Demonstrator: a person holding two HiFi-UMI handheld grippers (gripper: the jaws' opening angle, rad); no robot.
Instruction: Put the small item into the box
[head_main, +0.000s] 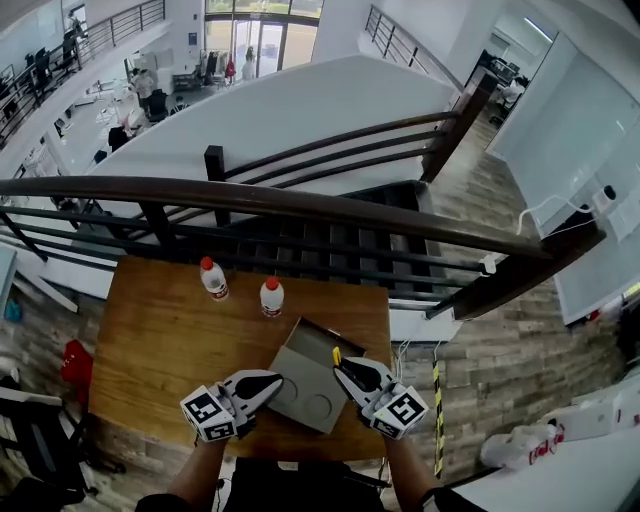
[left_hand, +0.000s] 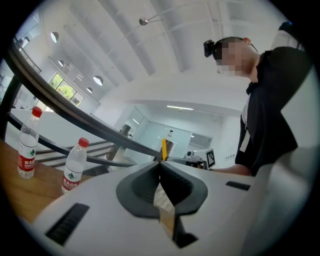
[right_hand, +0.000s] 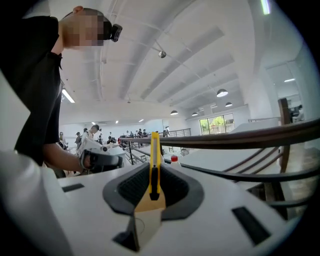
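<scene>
A grey-brown cardboard box (head_main: 303, 398) lies open on the wooden table (head_main: 160, 340), one flap raised at its far side. My right gripper (head_main: 345, 371) hovers over the box's right edge, shut on a yellow utility knife (head_main: 337, 356). In the right gripper view the knife (right_hand: 155, 165) stands upright between the dark pads. My left gripper (head_main: 274, 381) sits at the box's left edge with its jaws closed tip to tip (left_hand: 160, 165); I see nothing held between them. The knife (left_hand: 164, 148) shows just beyond the left gripper's tips.
Two red-capped water bottles (head_main: 213, 279) (head_main: 271, 297) stand at the table's far edge, behind the box. A dark wooden railing (head_main: 300, 205) runs along that edge, with a stairwell beyond. Bare tabletop lies to the left of the box.
</scene>
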